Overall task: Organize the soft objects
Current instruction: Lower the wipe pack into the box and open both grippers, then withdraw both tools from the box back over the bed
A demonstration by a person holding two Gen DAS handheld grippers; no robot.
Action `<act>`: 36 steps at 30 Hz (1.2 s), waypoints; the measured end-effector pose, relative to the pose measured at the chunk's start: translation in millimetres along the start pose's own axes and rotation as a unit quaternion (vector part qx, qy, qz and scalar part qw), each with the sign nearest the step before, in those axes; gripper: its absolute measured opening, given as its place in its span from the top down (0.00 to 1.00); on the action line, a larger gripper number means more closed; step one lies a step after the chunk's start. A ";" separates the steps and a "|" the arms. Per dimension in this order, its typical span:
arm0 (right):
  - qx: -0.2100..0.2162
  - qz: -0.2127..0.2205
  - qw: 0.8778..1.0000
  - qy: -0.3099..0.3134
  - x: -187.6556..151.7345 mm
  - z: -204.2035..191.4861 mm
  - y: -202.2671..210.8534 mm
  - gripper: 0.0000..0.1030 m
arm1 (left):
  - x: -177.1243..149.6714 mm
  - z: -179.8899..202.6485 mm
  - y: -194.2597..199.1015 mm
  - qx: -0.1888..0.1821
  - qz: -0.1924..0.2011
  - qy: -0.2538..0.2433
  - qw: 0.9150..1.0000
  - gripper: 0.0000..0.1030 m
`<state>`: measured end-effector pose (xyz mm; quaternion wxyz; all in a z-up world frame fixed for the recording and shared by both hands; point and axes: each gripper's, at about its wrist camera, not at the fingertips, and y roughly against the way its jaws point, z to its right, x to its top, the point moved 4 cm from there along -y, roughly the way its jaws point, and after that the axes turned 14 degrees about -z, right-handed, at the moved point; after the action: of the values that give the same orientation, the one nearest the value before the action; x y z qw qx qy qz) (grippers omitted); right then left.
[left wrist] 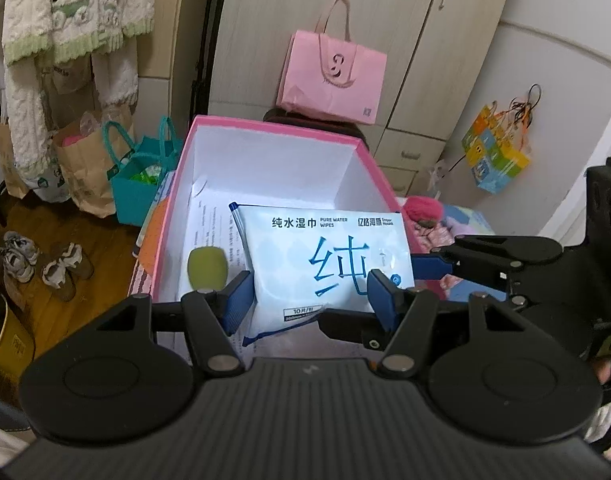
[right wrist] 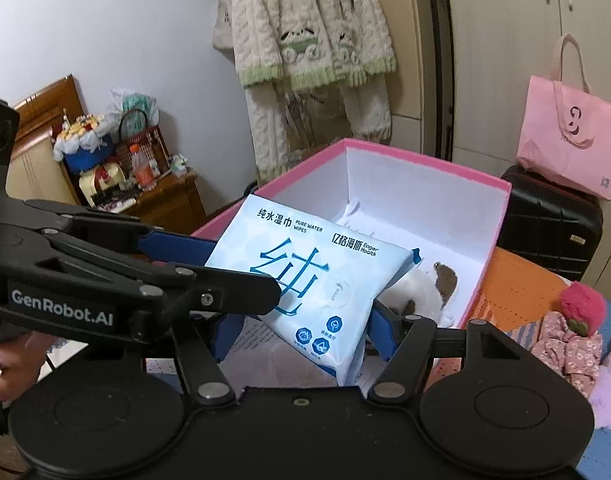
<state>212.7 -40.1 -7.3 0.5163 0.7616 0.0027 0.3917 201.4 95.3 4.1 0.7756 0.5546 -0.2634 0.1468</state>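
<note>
A white-and-blue pack of wet wipes (left wrist: 325,256) hangs over the open pink box (left wrist: 265,126). Both grippers hold it. My left gripper (left wrist: 311,296) is shut on the pack's near end, a blue finger on each side. My right gripper (right wrist: 301,332) is shut on the same pack (right wrist: 305,276), which tilts above the box (right wrist: 425,156). The right gripper's arm crosses the left wrist view (left wrist: 501,256); the left gripper's arm crosses the right wrist view (right wrist: 145,276). In the box lie a white-and-brown plush (right wrist: 425,288), a green ball (left wrist: 207,266) and papers.
A pink plush and floral cloth (right wrist: 573,332) lie on the bed to the right of the box. A pink tote (left wrist: 331,76) sits on a black suitcase (right wrist: 549,224) behind it. Bags (left wrist: 141,184) and shoes (left wrist: 41,264) stand on the floor at left.
</note>
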 end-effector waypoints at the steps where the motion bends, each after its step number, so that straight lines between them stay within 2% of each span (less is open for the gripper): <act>1: -0.002 -0.005 1.000 0.000 0.8 -0.3 -4.3 0.31 | -2.1 -3.7 -1.6 0.000 -0.003 0.001 1.000 0.42; 8: 0.006 -0.025 1.000 0.001 4.0 0.9 -21.0 0.33 | -1.3 -20.0 -15.5 0.006 -0.023 0.003 1.000 0.41; 9: 0.004 -0.025 1.000 0.007 3.7 -0.5 -22.3 0.36 | -1.7 -20.7 -15.7 0.015 -0.022 -0.001 1.000 0.41; 13: 0.006 -0.028 1.000 0.007 7.3 0.2 -28.3 0.37 | -5.2 -18.6 -12.2 0.042 0.014 0.003 0.999 0.42; 17: 0.004 -0.033 0.999 0.004 7.5 -0.7 -35.5 0.37 | -4.7 -20.7 -14.8 0.052 0.016 0.000 0.999 0.41; 21: -0.032 -0.033 0.999 0.013 5.8 -4.3 -32.2 0.34 | -5.7 -20.6 -13.4 0.069 0.018 -0.004 0.997 0.39; 23: -0.052 -0.031 0.998 0.023 5.2 -6.9 -28.2 0.31 | -9.1 -19.6 -7.9 0.059 0.024 -0.008 0.998 0.33; 27: -0.053 -0.018 0.998 0.029 1.7 -11.1 -14.6 0.28 | -12.0 -17.1 3.7 0.047 0.031 -0.006 0.998 0.33; 36: -0.078 0.015 0.996 0.036 -12.5 -18.0 27.3 0.27 | -21.4 10.3 38.5 0.038 0.047 -0.053 0.997 0.28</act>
<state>182.3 -43.9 9.7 0.5678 0.7043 -0.0208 0.4256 161.4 100.1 24.6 0.7313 0.5773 -0.3245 0.1633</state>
